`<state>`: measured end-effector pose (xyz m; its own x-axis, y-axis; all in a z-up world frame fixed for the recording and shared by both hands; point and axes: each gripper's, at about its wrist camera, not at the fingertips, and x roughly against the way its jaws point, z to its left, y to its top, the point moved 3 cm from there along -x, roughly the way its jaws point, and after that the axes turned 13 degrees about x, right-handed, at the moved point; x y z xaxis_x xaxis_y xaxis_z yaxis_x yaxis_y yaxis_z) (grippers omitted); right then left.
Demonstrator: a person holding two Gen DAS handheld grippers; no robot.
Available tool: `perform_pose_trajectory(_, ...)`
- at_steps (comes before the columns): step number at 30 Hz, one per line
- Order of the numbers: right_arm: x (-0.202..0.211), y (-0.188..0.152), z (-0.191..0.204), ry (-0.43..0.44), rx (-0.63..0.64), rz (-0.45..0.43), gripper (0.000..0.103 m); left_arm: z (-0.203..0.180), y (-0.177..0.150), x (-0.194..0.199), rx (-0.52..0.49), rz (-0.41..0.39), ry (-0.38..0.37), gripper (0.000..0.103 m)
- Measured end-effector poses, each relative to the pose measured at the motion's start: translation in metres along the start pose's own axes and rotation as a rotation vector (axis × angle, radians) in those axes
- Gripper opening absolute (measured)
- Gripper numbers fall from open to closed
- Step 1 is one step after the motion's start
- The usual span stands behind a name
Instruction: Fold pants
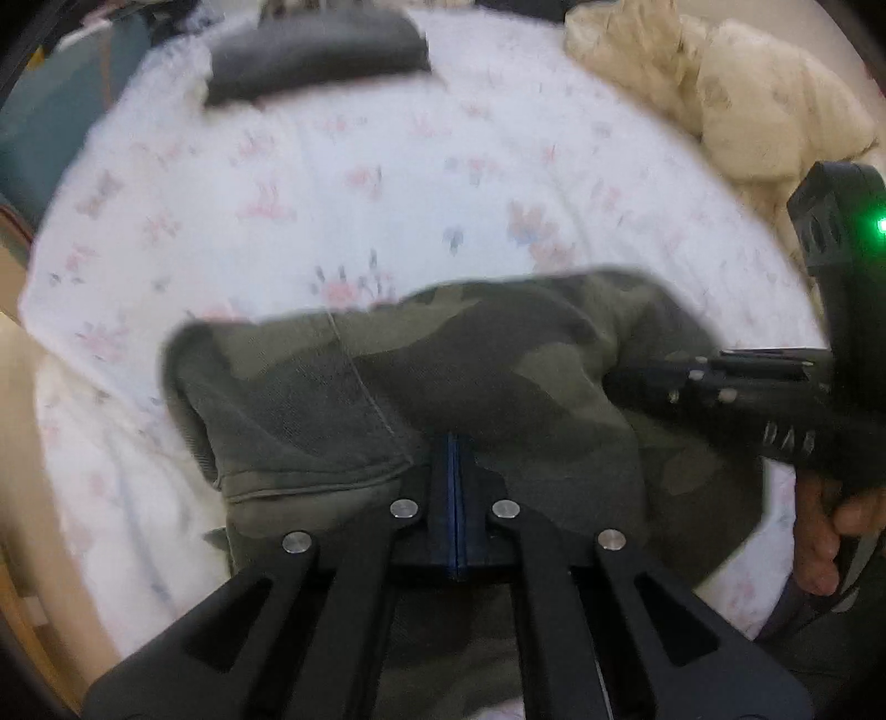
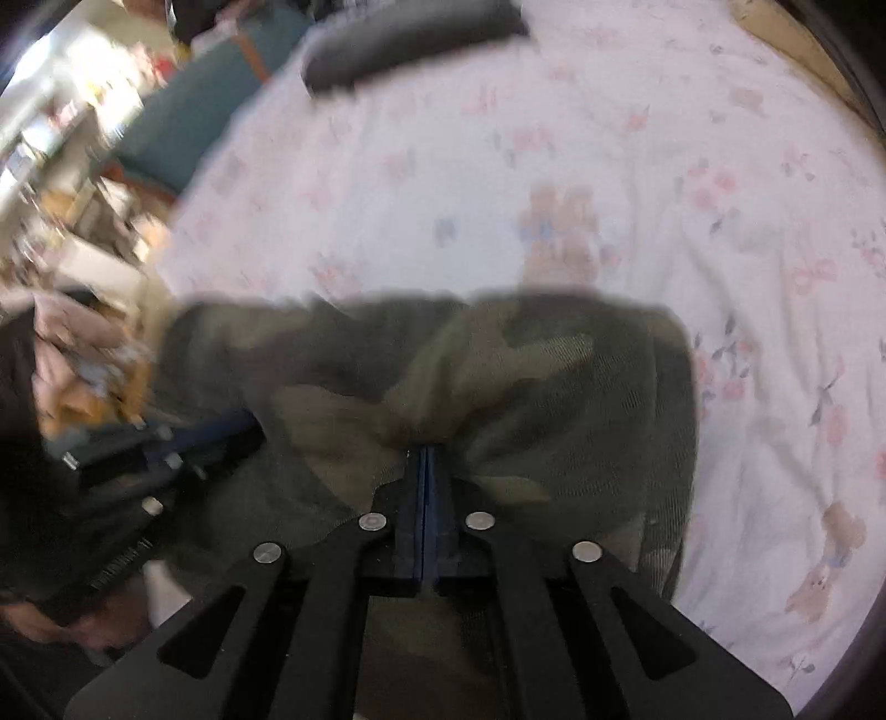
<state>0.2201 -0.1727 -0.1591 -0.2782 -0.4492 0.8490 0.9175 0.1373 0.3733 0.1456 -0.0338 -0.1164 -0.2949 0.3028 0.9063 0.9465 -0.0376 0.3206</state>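
Note:
The camouflage pants (image 1: 443, 382) lie bunched on the floral bed sheet (image 1: 332, 194). My left gripper (image 1: 455, 443) is shut on a fold of the pants near the hem. My right gripper (image 2: 423, 451) is shut on another fold of the pants (image 2: 498, 376). The right gripper also shows in the left wrist view (image 1: 614, 379), reaching in from the right onto the fabric. The left gripper shows blurred at the left of the right wrist view (image 2: 252, 423). Both views are blurred by motion.
A dark folded garment (image 1: 315, 55) lies at the far side of the bed, also in the right wrist view (image 2: 410, 39). A cream duvet (image 1: 720, 83) is heaped at the far right. A teal chair (image 2: 188, 122) and cluttered furniture stand left of the bed.

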Motion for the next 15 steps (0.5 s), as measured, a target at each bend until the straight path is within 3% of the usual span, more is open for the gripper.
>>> perform_pose_trajectory(2, 0.026, 0.007, 0.0, -0.025, 0.004, -0.085, 0.007, 0.004, 0.009, 0.017, 0.042, -0.05, -0.06, 0.002)
perform_pose_trajectory(5, 0.031, 0.013, -0.011, -0.059, -0.034, -0.11, 0.007, 0.025, 0.023, 0.024, 0.117, -0.123, 0.011, 0.002)
perform_pose_trajectory(8, 0.011, 0.01, -0.024, -0.143, -0.035, -0.056, 0.003, 0.047, 0.024, -0.01, 0.177, -0.025, 0.068, 0.002)
perform_pose_trajectory(12, -0.016, 0.004, -0.026, -0.169, -0.002, -0.02, 0.0, 0.044, 0.021, -0.04, 0.086, -0.015, 0.117, 0.002)
perform_pose_trajectory(15, -0.023, 0.005, -0.03, -0.164, -0.008, -0.015, 0.0, 0.056, 0.027, -0.046, 0.159, 0.017, 0.095, 0.002)
